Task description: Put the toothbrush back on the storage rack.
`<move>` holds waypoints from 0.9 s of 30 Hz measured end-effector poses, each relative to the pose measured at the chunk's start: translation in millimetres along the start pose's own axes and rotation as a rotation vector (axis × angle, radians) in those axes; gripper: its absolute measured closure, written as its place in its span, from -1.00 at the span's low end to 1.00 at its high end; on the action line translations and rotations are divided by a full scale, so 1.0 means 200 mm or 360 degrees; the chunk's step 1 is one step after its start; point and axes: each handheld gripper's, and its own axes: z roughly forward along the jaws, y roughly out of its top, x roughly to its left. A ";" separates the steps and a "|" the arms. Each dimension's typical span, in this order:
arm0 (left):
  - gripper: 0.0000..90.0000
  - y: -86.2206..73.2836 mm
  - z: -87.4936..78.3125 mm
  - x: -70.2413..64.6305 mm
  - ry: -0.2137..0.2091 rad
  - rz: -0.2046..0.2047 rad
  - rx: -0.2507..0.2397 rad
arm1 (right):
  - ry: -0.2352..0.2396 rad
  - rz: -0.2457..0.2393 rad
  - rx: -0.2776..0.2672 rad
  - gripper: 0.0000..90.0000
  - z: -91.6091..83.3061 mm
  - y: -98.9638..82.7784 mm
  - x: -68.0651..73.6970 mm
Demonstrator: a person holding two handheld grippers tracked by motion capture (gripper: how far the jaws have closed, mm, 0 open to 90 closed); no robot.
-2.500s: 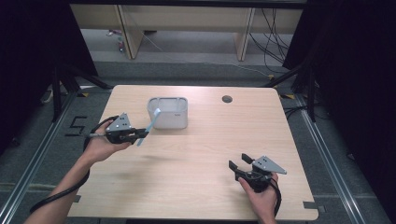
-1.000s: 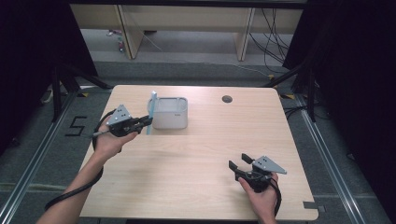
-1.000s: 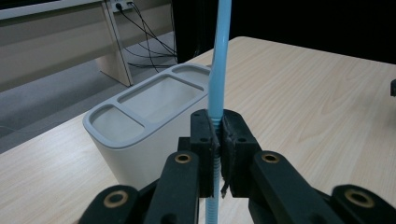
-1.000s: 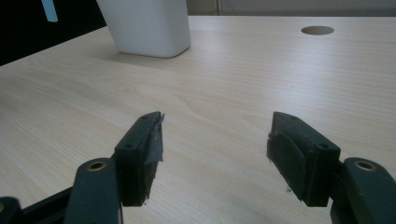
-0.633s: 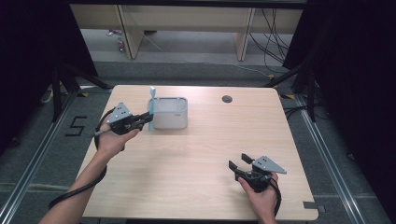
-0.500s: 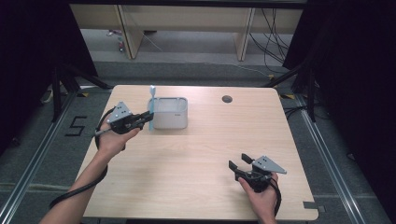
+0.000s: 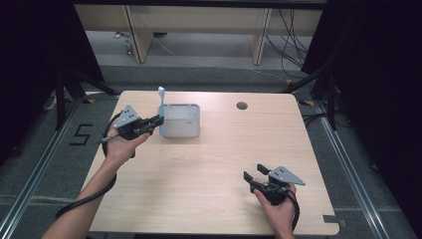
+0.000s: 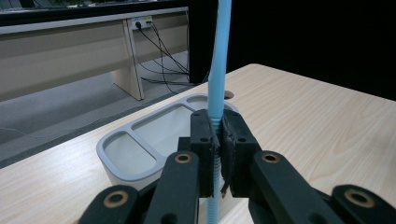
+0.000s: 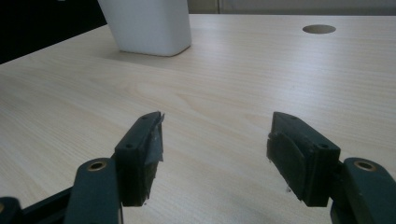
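Beside the grey plastic compartment holder [image 7: 181, 120], your left gripper [image 7: 158, 120] is clamping the light blue toothbrush [image 7: 160, 110] upright, bristles up; your right gripper [image 7: 253, 177] is resting apart on the counter [image 7: 219, 159].

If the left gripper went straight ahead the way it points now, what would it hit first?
Probably the pale grey compartmented plastic holder, which lies just ahead of the left gripper and the upright light blue toothbrush it clamps; depth is unclear.

A wooden table [image 7: 209, 169] with a round cable hole [image 7: 242, 105].
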 end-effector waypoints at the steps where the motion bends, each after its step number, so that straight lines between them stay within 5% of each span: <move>1: 0.86 0.00 0.00 0.00 0.0002 -0.0002 -0.0003 | 0.0004 0.0001 0.0001 -0.20 0.00 0.00 0.00; 27: 0.86 0.10 0.05 0.02 0.0029 -0.0030 -0.0088 | -0.0014 -0.0015 0.0007 -0.20 -0.01 0.00 -0.01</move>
